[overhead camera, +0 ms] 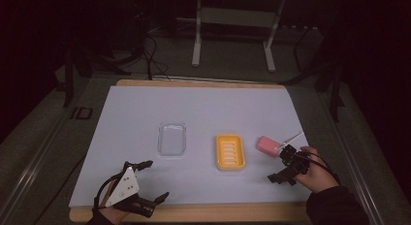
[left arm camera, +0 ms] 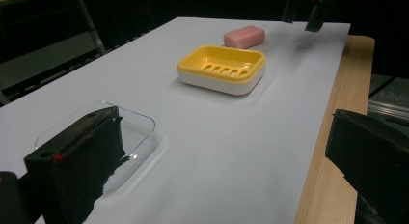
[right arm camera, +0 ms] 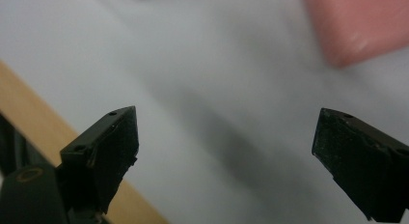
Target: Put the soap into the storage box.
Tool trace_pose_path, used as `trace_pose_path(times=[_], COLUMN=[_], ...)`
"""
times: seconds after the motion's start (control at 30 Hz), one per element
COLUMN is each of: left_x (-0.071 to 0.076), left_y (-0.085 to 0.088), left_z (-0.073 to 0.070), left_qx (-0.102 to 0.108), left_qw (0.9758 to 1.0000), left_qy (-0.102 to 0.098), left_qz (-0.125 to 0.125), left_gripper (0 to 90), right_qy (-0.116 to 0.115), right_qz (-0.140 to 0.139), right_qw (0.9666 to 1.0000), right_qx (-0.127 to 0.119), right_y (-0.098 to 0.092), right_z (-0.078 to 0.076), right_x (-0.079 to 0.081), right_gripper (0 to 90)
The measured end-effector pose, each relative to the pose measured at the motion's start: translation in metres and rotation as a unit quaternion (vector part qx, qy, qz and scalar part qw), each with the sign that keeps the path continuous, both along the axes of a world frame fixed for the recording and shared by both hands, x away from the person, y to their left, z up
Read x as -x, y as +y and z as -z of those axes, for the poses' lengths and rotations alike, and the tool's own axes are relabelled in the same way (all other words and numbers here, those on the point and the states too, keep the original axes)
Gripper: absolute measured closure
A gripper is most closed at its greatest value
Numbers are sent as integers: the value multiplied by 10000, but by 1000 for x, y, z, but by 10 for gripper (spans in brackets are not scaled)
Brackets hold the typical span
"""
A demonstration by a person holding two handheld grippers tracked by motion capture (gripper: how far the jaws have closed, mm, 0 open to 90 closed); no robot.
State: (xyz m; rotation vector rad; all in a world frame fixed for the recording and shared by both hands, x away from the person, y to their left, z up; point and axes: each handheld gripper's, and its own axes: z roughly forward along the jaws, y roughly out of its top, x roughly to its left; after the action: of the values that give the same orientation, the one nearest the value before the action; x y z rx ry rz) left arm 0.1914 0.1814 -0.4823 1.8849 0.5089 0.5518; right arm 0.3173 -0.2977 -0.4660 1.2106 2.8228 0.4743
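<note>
A pink soap bar (overhead camera: 268, 145) lies on the white sheet (overhead camera: 203, 108), just right of a yellow slotted soap dish (overhead camera: 230, 151). My right gripper (overhead camera: 279, 164) hovers open right beside the bar, on its near side, empty. In the right gripper view the soap (right arm camera: 361, 26) is at the top right, beyond the spread jaws (right arm camera: 226, 132). My left gripper (overhead camera: 156, 179) rests open and empty near the front left edge. The left gripper view looks between its wide jaws (left arm camera: 222, 137) at the dish (left arm camera: 222, 69), the soap (left arm camera: 244, 36) and the right gripper (left arm camera: 308, 9).
A clear plastic tray (overhead camera: 172, 138) sits left of the yellow dish; its near side is behind my left jaw (left arm camera: 135, 132). The wooden table edge (overhead camera: 194, 213) borders the sheet in front. A metal stand (overhead camera: 232, 36) and cables are on the dark floor behind.
</note>
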Motion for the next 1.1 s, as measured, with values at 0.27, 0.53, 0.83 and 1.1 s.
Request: trace_pose_path(times=[0.27, 0.53, 0.83, 1.1], left_x=[0, 0, 0, 0], left_y=[0, 0, 0, 0], left_z=[0, 0, 0, 0], left_qx=[10, 14, 14, 13], left_qw=[10000, 10000, 10000, 10000], left_qy=[5, 6, 9, 13], left_qz=[-2, 1, 3, 2], left_gripper=[6, 6, 6, 6], right_qy=[538, 372, 334, 801], right_qz=[-282, -576, -1029, -1337], right_qw=[9981, 9975, 9928, 9842], right_qx=[-62, 195, 506, 837], right_y=[-5, -8, -20, -31], right_z=[1, -1, -3, 6], right_x=[-3, -9, -18, -29], right_gripper=[125, 188, 153, 204])
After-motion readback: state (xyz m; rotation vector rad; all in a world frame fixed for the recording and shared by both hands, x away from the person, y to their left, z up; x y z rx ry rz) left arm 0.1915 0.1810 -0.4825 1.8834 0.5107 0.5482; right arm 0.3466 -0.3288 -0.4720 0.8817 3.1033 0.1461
